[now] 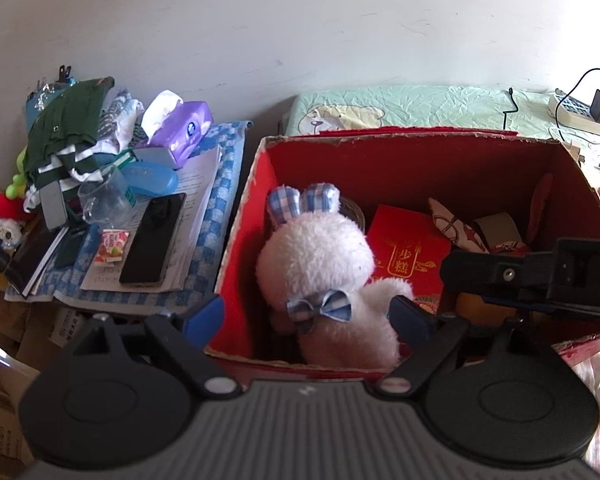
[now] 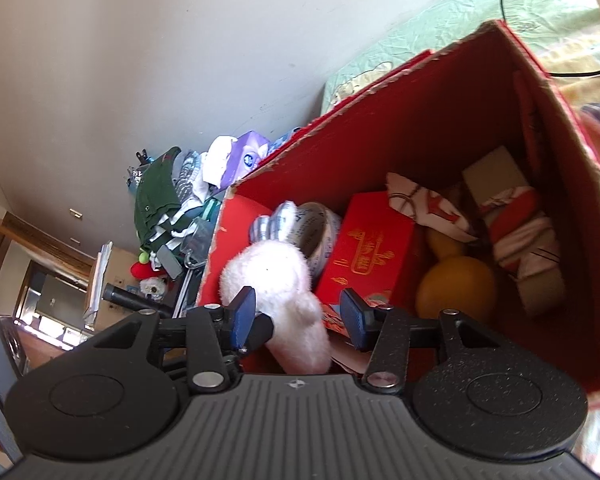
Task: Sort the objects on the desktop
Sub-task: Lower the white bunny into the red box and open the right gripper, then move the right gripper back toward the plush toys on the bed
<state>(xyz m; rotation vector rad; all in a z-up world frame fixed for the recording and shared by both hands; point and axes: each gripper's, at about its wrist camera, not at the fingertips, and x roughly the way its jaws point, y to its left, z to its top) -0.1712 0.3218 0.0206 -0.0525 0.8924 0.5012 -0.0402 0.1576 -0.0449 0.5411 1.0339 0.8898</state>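
Both grippers hover at the near rim of the open red cardboard box [image 1: 256,184]. Left gripper [image 1: 306,314] stands spread wide, its blue pads clear of the white plush rabbit [image 1: 320,264] seen between them; right gripper [image 2: 298,316] is also parted, gripping nothing, with the rabbit's lower body seen between its blue fingertips [image 2: 245,312].

That rabbit is fluffy and white, with 2 blue-checked fabric ears and a matching checked bow, and lies in the box's near-left corner, ears toward the far wall. Just right of it inside the box sits a flat red packet with gold lettering [image 1: 410,248], then patterned red-and-white cloth [image 1: 456,220]. Left of the box, on a blue-checked cloth [image 1: 220,184], lie a black phone [image 1: 154,240] and a purple tissue pack [image 1: 186,130].
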